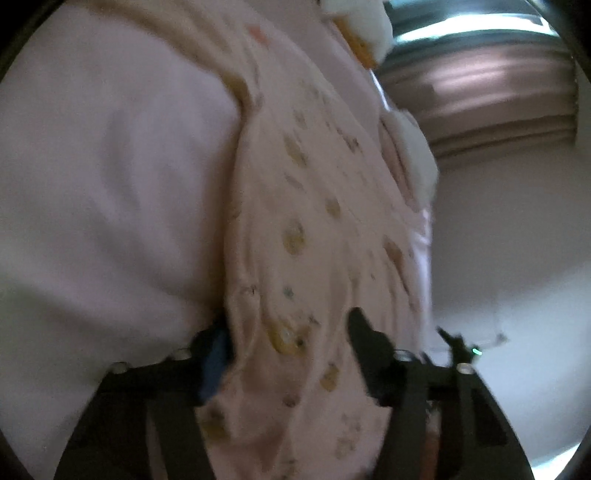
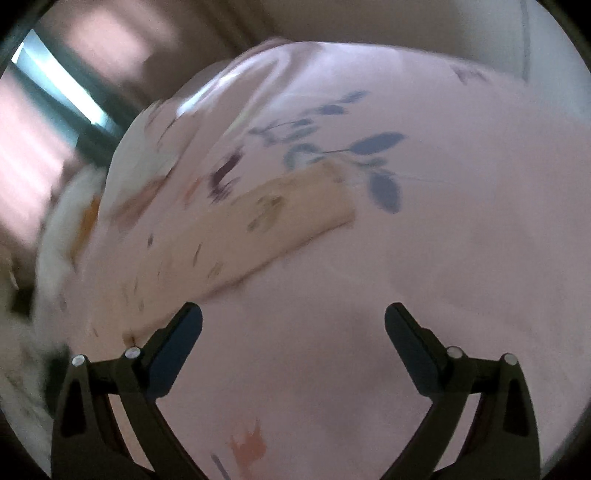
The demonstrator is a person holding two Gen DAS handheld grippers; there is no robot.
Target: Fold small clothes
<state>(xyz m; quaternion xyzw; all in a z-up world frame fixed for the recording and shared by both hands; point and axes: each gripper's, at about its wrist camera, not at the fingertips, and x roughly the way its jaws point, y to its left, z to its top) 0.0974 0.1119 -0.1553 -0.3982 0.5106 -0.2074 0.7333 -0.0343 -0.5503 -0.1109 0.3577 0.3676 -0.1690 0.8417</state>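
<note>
Left gripper (image 1: 291,339) clamped on garment (image 1: 295,221), cloth bunched between its jaws, long axis running straight away over the bedsheet (image 1: 92,184). Right gripper (image 2: 293,332) jaws wide, nothing in them; garment lies ahead-left of it, so left is nearer.

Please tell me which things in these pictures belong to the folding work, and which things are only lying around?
Belonging to the job:
- small printed garment, cloth between the fingers of the left gripper
- right gripper, open and empty above the bed

Only lying about:
- pink floral bedsheet
- white plush item, too blurred to identify
- curtains
</note>
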